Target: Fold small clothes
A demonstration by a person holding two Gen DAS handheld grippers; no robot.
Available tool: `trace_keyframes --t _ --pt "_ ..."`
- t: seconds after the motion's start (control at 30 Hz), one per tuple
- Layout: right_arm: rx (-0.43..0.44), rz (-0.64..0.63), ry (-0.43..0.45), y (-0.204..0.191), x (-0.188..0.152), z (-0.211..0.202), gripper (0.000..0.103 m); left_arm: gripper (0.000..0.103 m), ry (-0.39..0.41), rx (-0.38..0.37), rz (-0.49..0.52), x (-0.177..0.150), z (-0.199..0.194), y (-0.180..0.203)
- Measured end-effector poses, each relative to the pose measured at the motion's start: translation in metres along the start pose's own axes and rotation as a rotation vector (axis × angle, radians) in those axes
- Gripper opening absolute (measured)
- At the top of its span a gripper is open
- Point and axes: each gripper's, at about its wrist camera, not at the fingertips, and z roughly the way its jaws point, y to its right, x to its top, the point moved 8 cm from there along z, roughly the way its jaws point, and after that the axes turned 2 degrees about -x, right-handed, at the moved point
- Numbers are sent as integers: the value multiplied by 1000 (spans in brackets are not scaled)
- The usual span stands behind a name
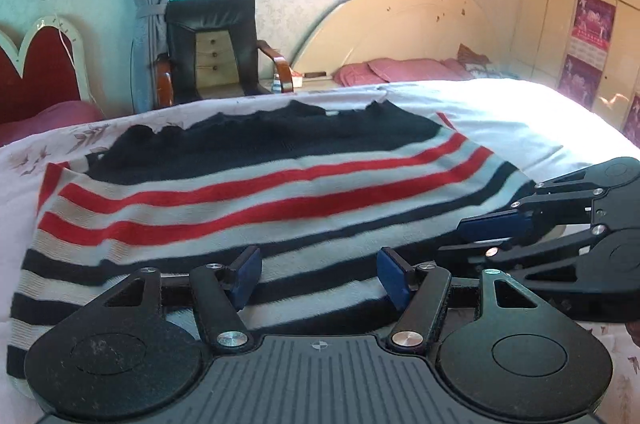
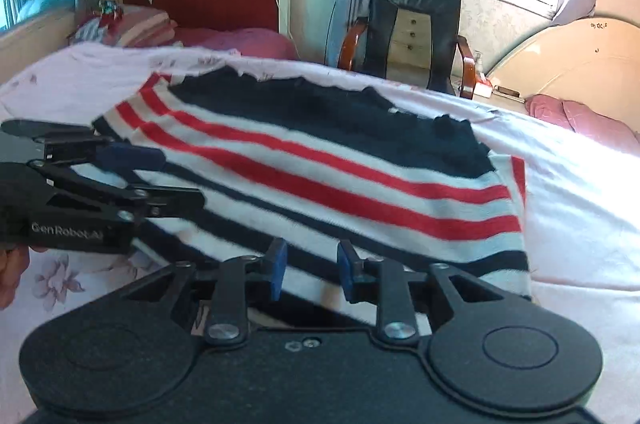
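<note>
We see the striped sweater [image 1: 256, 192] spread flat on the bed [image 1: 500, 112], its stripes running crosswise to both tools, its dark upper part on the far side and its hem edge nearest us. The left gripper [image 1: 318, 276] and the right gripper [image 2: 310, 270] both stand released with nothing pinched, side by side over that near hem. We judge the 2 about equally near, so a fold would carry the hem away from us.
</note>
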Motion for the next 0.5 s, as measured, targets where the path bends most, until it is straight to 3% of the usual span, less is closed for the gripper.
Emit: trace_keyframes --t 0.07,0.13,0.23,0.3,0.4,0.5 --pt "-73 -47 -55 -2 -17 7 27 64 -22 39 6 -13 -1 -7" --pt "-101 -40 -53 8 -32 -2 27 63 -23 92 -3 -26 -11 -26" --pt "-108 27 -61 31 -52 -17 28 63 -12 102 -68 -38 -31 -59" --pt "-98 29 -81 37 -56 -24 26 63 -10 139 -59 -35 -42 -70" --pt "-146 104 8 58 -46 -51 30 64 -6 208 -52 -31 -51 -83" --pt "-205 243 18 96 -47 -53 33 64 -16 202 -132 -35 -49 -99"
